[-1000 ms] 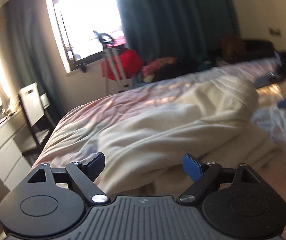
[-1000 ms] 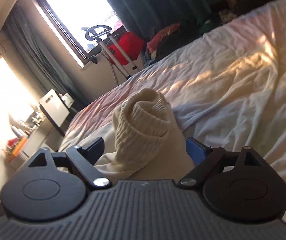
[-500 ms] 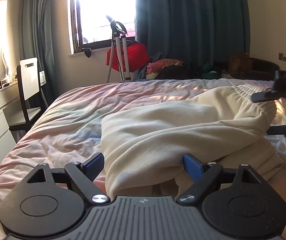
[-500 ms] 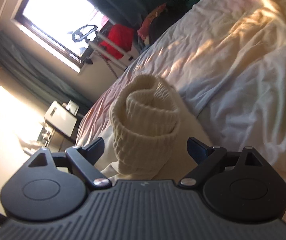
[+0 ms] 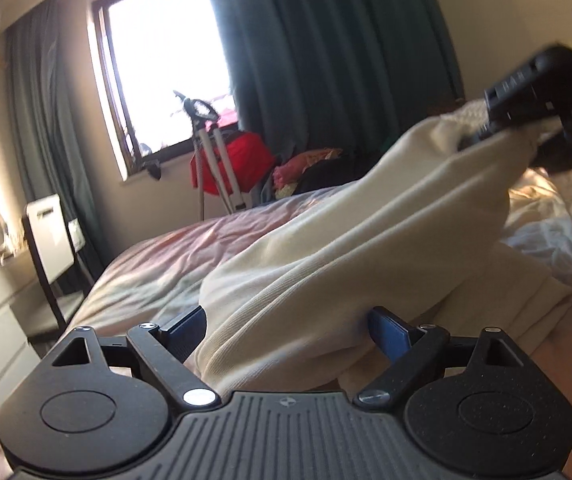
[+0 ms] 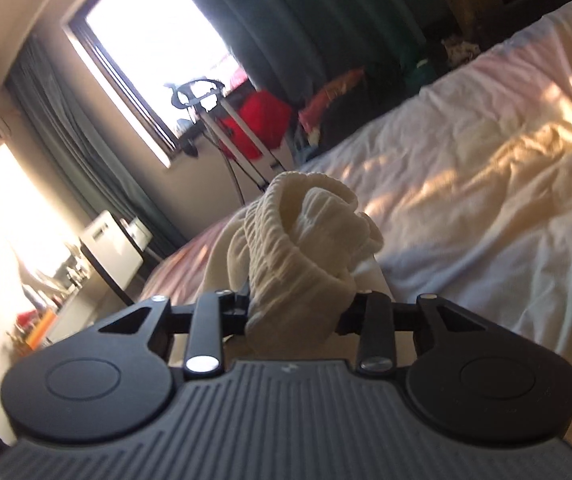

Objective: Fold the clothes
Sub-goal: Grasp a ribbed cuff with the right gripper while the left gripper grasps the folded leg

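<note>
Right wrist view: right hand-held gripper (image 6: 298, 312) clamps the ribbed cuff of the cream knit garment (image 5: 366, 248), raised upper right above the bed (image 6: 486, 184); left hand-held gripper (image 5: 288, 332) gapes. Keep it taut.

The left wrist view is taken low over the bed (image 5: 189, 248), looking along the left gripper (image 5: 288, 326) across the cream garment (image 5: 366, 240) toward the far window (image 5: 157, 72). The right gripper (image 5: 526, 100) is seen at its upper right edge. The right wrist view is tilted, set very near the garment's ribbed cuff (image 6: 302, 240), facing the same window (image 6: 153, 44). Window, dark curtains (image 6: 326, 20), red bag (image 6: 261, 116) and chair (image 6: 113, 244) are shared by both views.
</note>
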A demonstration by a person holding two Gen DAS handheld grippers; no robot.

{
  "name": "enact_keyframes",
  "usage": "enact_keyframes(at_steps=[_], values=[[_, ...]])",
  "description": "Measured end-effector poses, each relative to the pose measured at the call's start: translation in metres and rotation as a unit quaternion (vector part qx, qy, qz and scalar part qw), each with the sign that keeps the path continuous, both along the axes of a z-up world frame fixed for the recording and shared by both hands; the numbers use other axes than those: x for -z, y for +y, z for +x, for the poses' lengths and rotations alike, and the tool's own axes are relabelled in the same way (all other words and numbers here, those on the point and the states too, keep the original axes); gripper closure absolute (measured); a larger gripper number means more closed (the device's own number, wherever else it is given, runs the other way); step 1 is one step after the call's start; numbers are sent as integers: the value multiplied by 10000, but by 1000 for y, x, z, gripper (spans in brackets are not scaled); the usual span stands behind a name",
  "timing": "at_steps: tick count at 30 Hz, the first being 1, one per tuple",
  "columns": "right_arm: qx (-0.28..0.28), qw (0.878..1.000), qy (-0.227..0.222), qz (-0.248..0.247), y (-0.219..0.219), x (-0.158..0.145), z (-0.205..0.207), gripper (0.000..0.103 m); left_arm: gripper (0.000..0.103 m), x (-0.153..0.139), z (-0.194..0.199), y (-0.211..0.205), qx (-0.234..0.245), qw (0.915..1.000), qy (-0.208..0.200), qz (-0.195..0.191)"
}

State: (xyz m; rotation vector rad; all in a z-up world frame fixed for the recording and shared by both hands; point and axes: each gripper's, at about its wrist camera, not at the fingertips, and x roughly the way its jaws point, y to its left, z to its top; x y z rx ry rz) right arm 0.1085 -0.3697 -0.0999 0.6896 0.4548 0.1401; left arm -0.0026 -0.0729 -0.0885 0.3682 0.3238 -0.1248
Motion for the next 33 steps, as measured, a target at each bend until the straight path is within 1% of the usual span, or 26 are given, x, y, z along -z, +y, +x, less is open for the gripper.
enact_keyframes(at_steps=[1, 3, 4, 6, 8, 9, 10, 11, 12, 13, 14, 15, 17, 18, 19, 20, 21, 22, 23, 25, 26, 28, 29, 31, 33], values=[[39, 9999, -85, 65, -4, -3, -2, 66, 9, 1, -1, -2, -18, 10000, -30, 80], [115, 9995, -236, 193, -12, -8, -6, 66, 9, 5, 2, -3, -145, 9998, 104, 126], [129, 9996, -89, 239, -16, -1, -4, 66, 9, 7, 4, -4, -217, 9995, 169, 158], [219, 9985, 455, 228, -19, 18, 4, 64, 9, 11, 6, -4, -329, 9989, 278, 199], [334, 9941, 1014, 216, -20, 39, 8, 61, 8, 12, 6, -3, -394, 9985, 348, 160], [353, 9920, 1161, 356, -21, 48, 8, 59, 8, 12, 5, -2, -420, 9985, 344, 120], [377, 9909, 1183, 529, -22, 52, 6, 58, 8, 12, 5, -1, -444, 9984, 334, 83], [402, 9895, 1205, 688, -24, 56, 5, 54, 8, 11, 4, -2, -425, 9986, 286, 97], [430, 9887, 1248, 708, -24, 56, 3, 43, 8, 11, 2, -3, -395, 9989, 230, 123], [455, 9880, 1286, 727, -24, 55, 2, 37, 9, 10, 1, -3, -366, 9991, 174, 150], [453, 9879, 1284, 738, -23, 54, -1, 28, 10, 10, 0, -4, -336, 9992, 117, 176], [398, 9883, 1249, 776, -21, 54, -3, 24, 12, 10, -1, -5, -295, 9993, 137, 183], [251, 9883, 1249, 844, -18, 54, -6, 24, 16, 10, 1, -6, -249, 9994, 189, 155], [191, 9880, 1285, 832, -17, 54, -8, 24, 20, 10, 2, -6, -229, 9994, 213, 140], [172, 9881, 1319, 774, -14, 55, -10, 24, 28, 9, 3, -6, -199, 9995, 245, 84], [180, 9886, 1332, 683, -12, 54, -11, 24, 31, 8, 3, -5, -168, 9995, 278, 18], [189, 9889, 1346, 599, -10, 54, -11, 24, 37, 7, 4, -4, -137, 9994, 311, -48], [190, 9888, 1366, 580, -9, 54, -11, 24, 44, 6, 3, -2, -98, 9993, 353, -118], [191, 9886, 1386, 565, -9, 55, -11, 24, 48, 4, 1, -1, -72, 9990, 400, -166], [199, 9878, 1428, 588, -10, 56, -10, 24, 64, 0, -4, 2, -55, 9985, 500, -225], [195, 9876, 1450, 566, -10, 57, -10, 23, 68, -2, -9, 3, -52, 9982, 547, -258], [182, 9877, 1475, 492, -9, 59, -9, 23, 85, -4, -17, 6, -52, 9970, 691, -347], [184, 9878, 1472, 475, -9, 61, -9, 23, 89, -5, -19, 8, -57, 9959, 800, -411], [152, 9876, 1448, 586, -10, 67, -5, 23, 90, -5, -20, 13, -79, 9930, 1033, -576], [94, 9859, 1516, 697, -11, 76, 2, 11, 91, -3, -15, 21, -120, 9884, 1289, -797]])
